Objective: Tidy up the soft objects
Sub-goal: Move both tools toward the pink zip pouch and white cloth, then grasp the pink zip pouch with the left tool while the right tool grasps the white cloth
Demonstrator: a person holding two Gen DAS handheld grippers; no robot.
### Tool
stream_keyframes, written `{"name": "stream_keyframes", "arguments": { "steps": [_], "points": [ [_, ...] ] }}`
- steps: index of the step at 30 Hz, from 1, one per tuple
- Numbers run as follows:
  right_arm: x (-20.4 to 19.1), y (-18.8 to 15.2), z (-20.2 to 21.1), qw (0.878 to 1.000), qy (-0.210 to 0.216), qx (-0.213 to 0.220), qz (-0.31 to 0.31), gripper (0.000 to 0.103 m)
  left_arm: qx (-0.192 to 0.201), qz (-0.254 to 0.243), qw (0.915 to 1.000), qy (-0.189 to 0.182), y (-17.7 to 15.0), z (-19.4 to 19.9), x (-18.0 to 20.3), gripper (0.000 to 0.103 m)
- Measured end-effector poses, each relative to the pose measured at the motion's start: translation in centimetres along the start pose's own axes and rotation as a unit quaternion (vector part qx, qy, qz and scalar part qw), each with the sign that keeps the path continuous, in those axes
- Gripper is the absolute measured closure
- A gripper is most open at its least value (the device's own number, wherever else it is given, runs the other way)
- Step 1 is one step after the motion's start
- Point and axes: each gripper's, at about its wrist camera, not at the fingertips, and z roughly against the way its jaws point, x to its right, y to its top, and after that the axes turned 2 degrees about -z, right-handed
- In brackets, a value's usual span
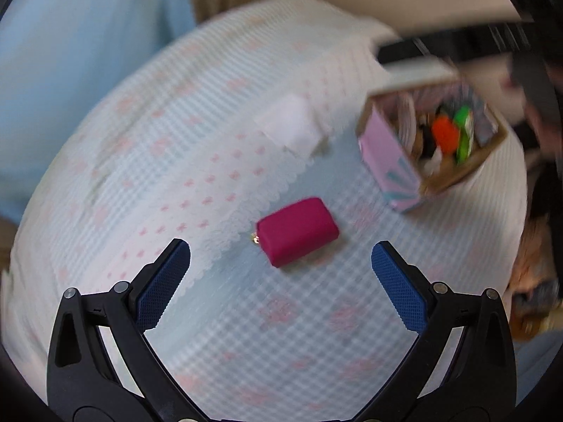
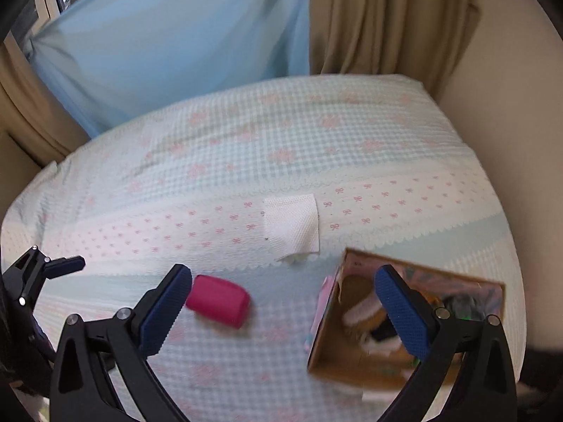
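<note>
A magenta zip pouch (image 1: 298, 230) lies on the checked bedspread (image 1: 281, 334), just ahead of my open, empty left gripper (image 1: 280, 251). It also shows in the right wrist view (image 2: 218, 300), beside the left finger of my open, empty right gripper (image 2: 283, 276). A folded white cloth (image 1: 292, 128) lies farther back; it also shows in the right wrist view (image 2: 291, 223). A cardboard box (image 1: 397, 161) with pink sides holds several soft items, orange and green among them. In the right wrist view the box (image 2: 337, 362) sits under the right finger.
The left gripper (image 2: 52, 270) shows at the left edge of the right wrist view. A blue curtain (image 2: 176, 35) and a tan curtain (image 2: 387, 17) hang behind the bed. The bed's far right edge meets a beige wall (image 2: 503, 105).
</note>
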Motion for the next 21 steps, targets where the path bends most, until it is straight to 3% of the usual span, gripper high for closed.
{"name": "stream_keyframes", "arguments": {
  "steps": [3,5,7,11,16,21],
  "points": [
    [1.0,1.5,-4.2,0.999,0.008,-0.032,0.009,0.0,-0.031,-0.04,0.9987,-0.007,0.5,-4.4,0.7,0.0],
    [1.5,2.3,-7.7,0.997,0.02,-0.077,0.015,0.0,-0.051,-0.07,0.9963,-0.006,0.6,-7.2,1.2,0.0],
    [1.7,3.0,-11.1,0.993,0.027,-0.116,0.022,0.0,-0.072,-0.108,0.9915,-0.004,0.6,-9.8,2.0,0.0],
    [1.7,4.2,-16.3,0.987,0.027,-0.154,0.044,0.0,-0.091,-0.183,0.9789,-0.002,0.5,-13.7,3.6,0.0],
    [1.5,4.7,-22.8,0.973,0.025,-0.22,0.058,0.0,-0.112,-0.226,0.9676,-0.02,0.4,-17.1,4.5,0.0],
    [0.9,4.1,-27.6,0.959,0.016,-0.271,0.082,0.0,-0.133,-0.232,0.9626,-0.045,0.6,-19.7,4.4,0.0]
  ]
}}
